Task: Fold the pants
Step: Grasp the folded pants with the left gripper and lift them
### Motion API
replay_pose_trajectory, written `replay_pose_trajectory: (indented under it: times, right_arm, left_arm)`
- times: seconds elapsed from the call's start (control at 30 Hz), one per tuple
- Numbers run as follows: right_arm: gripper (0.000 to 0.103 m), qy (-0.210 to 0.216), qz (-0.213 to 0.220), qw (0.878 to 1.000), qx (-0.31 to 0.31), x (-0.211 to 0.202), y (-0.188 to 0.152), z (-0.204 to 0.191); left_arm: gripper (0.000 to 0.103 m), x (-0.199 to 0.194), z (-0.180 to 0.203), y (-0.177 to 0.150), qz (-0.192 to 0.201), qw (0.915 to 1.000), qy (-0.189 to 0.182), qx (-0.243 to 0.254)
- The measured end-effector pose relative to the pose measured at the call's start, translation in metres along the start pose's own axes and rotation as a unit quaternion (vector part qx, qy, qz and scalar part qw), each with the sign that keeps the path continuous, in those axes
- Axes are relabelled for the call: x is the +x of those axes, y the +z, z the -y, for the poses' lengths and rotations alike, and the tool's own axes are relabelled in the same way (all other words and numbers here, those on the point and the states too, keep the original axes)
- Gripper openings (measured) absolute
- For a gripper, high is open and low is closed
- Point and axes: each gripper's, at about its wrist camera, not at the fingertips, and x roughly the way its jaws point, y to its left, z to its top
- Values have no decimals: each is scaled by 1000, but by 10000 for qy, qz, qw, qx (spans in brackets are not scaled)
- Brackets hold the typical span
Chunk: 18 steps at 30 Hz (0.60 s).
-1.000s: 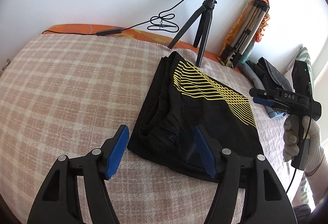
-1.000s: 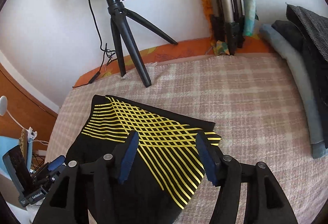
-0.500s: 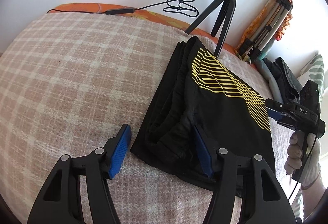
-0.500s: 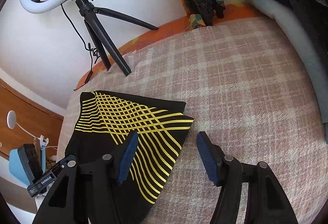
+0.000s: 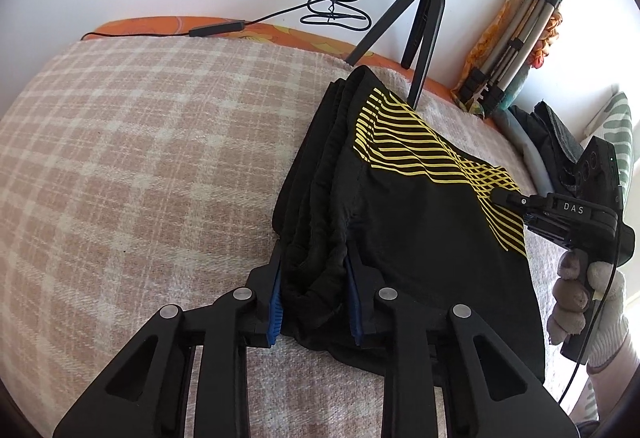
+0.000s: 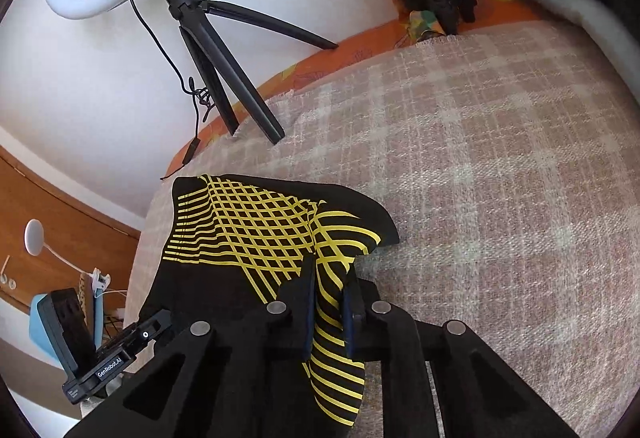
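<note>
The black pants with yellow stripes (image 5: 404, 222) lie folded on a pink plaid blanket (image 5: 140, 157). My left gripper (image 5: 314, 258) is shut on the bunched black edge at the pants' near left end. My right gripper (image 6: 328, 278) is shut on the yellow-striped end of the pants (image 6: 248, 230) and lifts that corner slightly off the blanket. The right gripper also shows at the right of the left wrist view (image 5: 516, 203), held by a gloved hand.
A ring light on a black tripod (image 5: 424, 25) stands at the blanket's far edge, with its cable along the wall. Folded tripods (image 5: 508, 49) lean in the corner. Dark and grey clothes (image 5: 552, 145) are piled at the right. An orange sheet (image 6: 320, 65) borders the blanket.
Both grippers have moved in and closed on the pants: the left on the black near edge, the right on the striped end, which now rises a little.
</note>
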Motion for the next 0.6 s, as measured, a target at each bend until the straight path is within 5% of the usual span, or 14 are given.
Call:
replay_pose_trajectory:
  times: [0.33,0.6]
  right_arm:
    - [6,-338,425,9944,-908,-26,1,-41]
    - [6,-562,620,9755,-2037,-61,13,-106]
  left_arm:
    - [19,-6,-8,1,153,9994,-255,-192]
    - [18,-17,3,2,308,9986,-395,-155]
